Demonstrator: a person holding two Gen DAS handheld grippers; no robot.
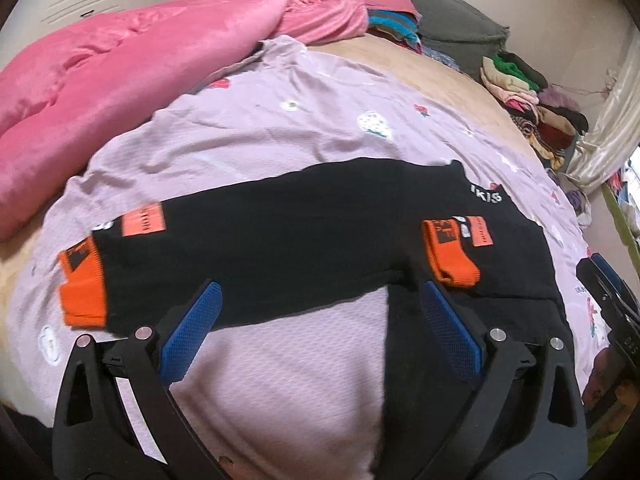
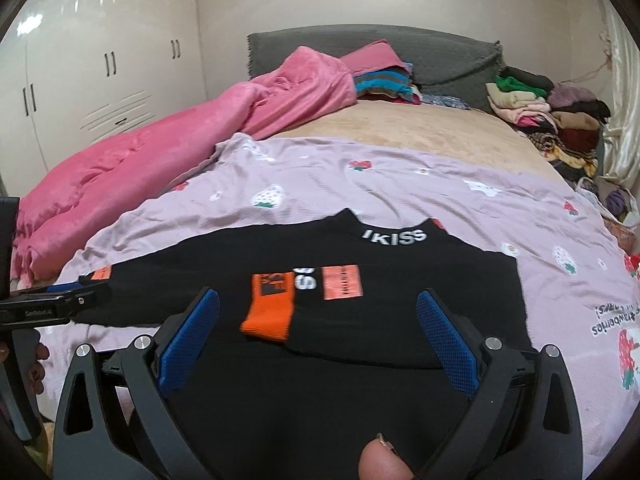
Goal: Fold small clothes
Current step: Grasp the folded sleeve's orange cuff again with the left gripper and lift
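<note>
A black long-sleeved top (image 1: 312,236) with orange cuffs and an "IKISS" collar lies flat on a lilac strawberry-print sheet (image 1: 248,120). One sleeve is folded across the body, its orange cuff (image 1: 450,254) resting on the chest. The other sleeve stretches out left to its orange cuff (image 1: 82,288). My left gripper (image 1: 318,300) is open, empty, just above the outstretched sleeve's lower edge. In the right wrist view the top (image 2: 400,280) lies ahead with the folded cuff (image 2: 268,308) on it. My right gripper (image 2: 318,312) is open, empty, over the top's lower body.
A pink blanket (image 2: 140,152) is heaped along the bed's left side. Stacks of folded clothes (image 2: 544,120) sit at the far right by the grey headboard (image 2: 440,56). White wardrobes (image 2: 92,72) stand at the left. The left gripper (image 2: 52,306) shows at the left edge.
</note>
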